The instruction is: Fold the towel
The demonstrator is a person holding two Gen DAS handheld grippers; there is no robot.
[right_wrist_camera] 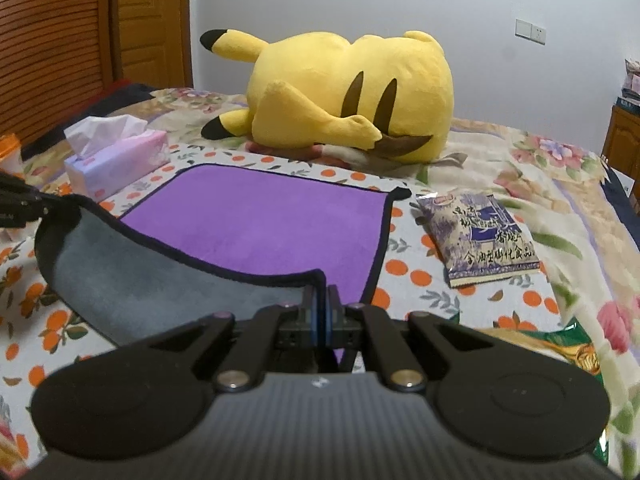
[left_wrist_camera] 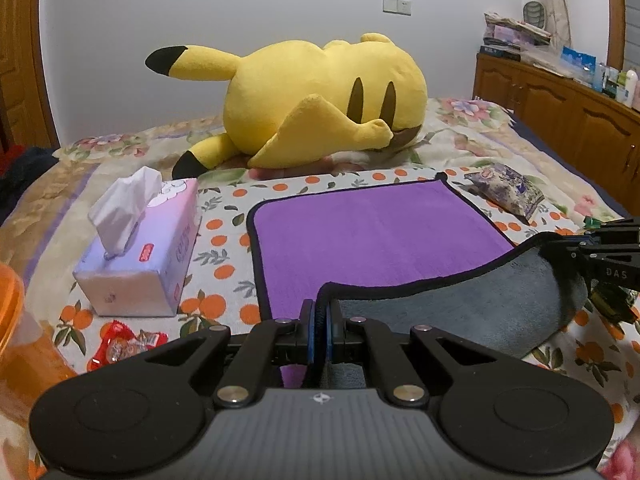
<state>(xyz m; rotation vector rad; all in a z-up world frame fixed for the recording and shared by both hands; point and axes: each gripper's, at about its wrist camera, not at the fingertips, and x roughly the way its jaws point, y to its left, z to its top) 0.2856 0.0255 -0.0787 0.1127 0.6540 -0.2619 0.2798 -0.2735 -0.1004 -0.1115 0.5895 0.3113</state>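
Note:
A purple towel [left_wrist_camera: 372, 236] with a black hem and grey underside lies on the bed; it also shows in the right wrist view [right_wrist_camera: 264, 224]. Its near edge is lifted and turned over, grey side [left_wrist_camera: 480, 304] up. My left gripper [left_wrist_camera: 320, 312] is shut on the near left corner of the towel. My right gripper [right_wrist_camera: 320, 300] is shut on the near right corner. The right gripper also shows at the right edge of the left wrist view [left_wrist_camera: 560, 250], and the left gripper at the left edge of the right wrist view [right_wrist_camera: 44, 200].
A large yellow plush toy [left_wrist_camera: 312, 100] lies behind the towel. A tissue box [left_wrist_camera: 140, 248] stands to its left, a snack packet [right_wrist_camera: 480, 236] to its right. Red wrapped candy [left_wrist_camera: 128, 344] and an orange container [left_wrist_camera: 12, 320] are near left. A wooden cabinet [left_wrist_camera: 560, 116] stands at right.

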